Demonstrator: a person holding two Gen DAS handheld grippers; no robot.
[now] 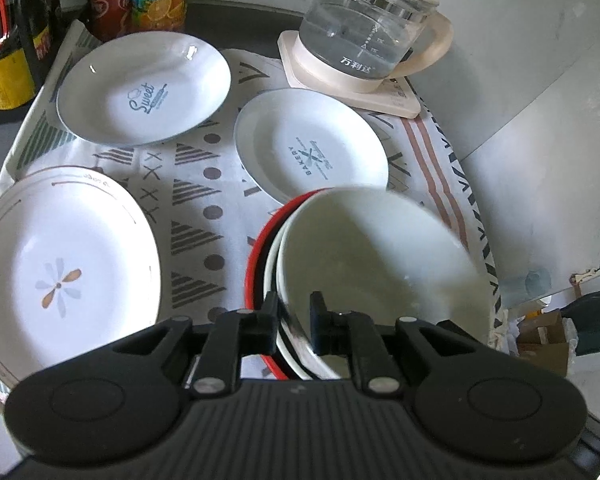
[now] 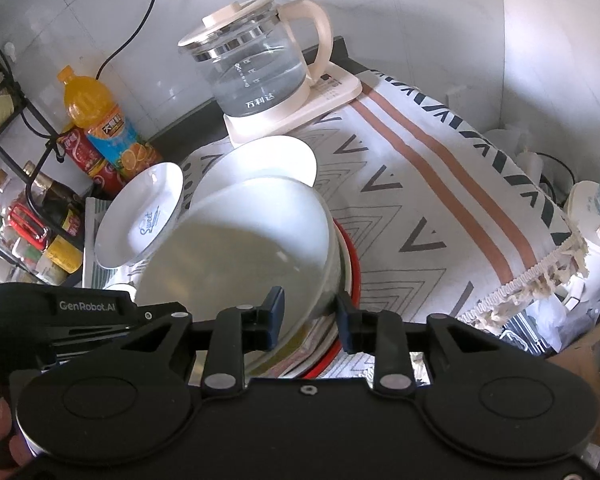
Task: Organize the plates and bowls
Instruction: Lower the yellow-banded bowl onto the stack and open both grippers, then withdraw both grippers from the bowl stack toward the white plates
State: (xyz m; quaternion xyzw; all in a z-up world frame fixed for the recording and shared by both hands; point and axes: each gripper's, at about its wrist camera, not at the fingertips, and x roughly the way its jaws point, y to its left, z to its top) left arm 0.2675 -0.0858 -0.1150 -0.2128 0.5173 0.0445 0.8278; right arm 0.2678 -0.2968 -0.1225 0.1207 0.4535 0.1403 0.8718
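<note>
A white bowl (image 1: 372, 260) tilts on top of a stack made of a second white bowl and a red bowl (image 1: 254, 256), on a patterned cloth. My left gripper (image 1: 294, 314) is shut on the top bowl's near rim, one finger inside it and one outside. In the right wrist view the same white bowl (image 2: 240, 248) leans over the red bowl (image 2: 352, 272). My right gripper (image 2: 310, 312) straddles its rim, open, with a gap beside the pads. Three white plates lie around: a Sweet plate (image 1: 144, 88), a Bakery plate (image 1: 312, 148) and a flower plate (image 1: 60, 272).
A glass kettle (image 1: 364, 32) on its cream base stands at the back, close behind the Bakery plate. Drink and sauce bottles (image 2: 100, 128) and a wire rack crowd the back left. The cloth's fringed edge (image 2: 540, 276) drops off on the right, with clutter below it.
</note>
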